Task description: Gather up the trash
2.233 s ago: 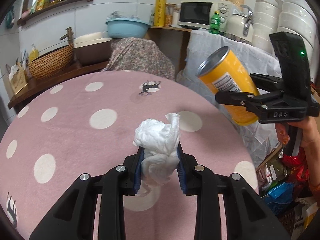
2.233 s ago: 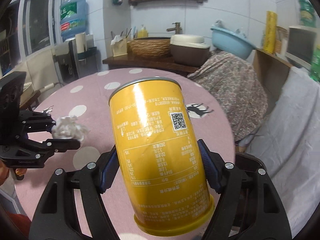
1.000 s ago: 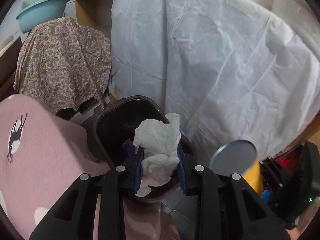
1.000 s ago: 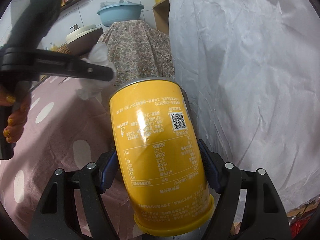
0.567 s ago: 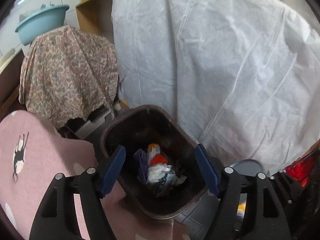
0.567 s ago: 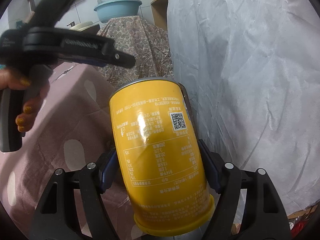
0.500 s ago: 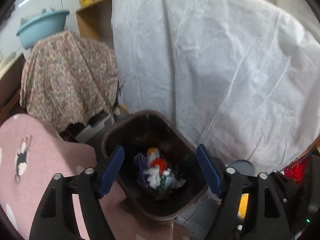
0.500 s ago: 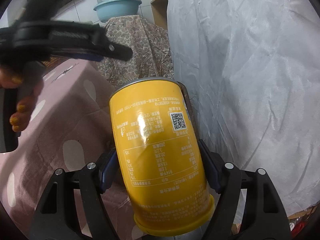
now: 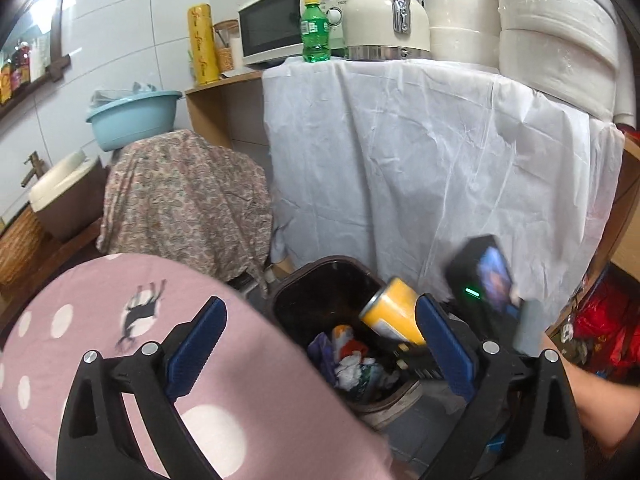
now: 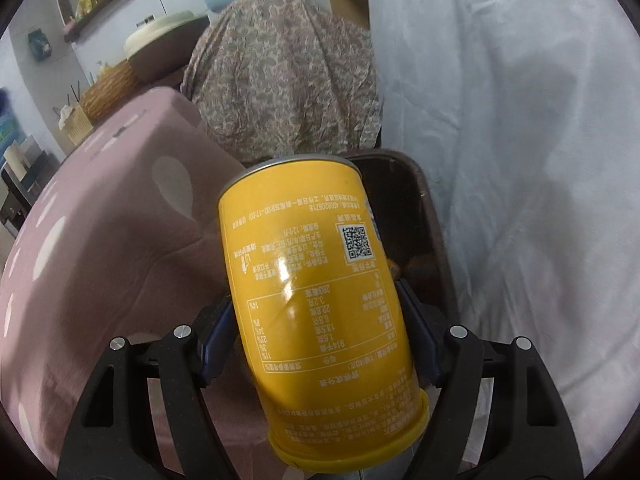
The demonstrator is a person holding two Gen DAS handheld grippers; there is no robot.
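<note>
- Left hand-held gripper (image 9: 320, 344) hangs over the tabletop (image 9: 100, 320) edge, jaws wide apart, nothing between them.
- Right hand-held gripper (image 10: 316, 344) is clamped on the yellow can (image 10: 316, 280), tilted over the dark bin (image 9: 320, 276).
- Crumpled tissue (image 9: 350, 368) lies inside the bin, at 6 o'clock of the can.

The left tongs (image 9: 320, 340) have dropped the tissue (image 9: 350, 368) into the bin (image 9: 316, 276).
</note>
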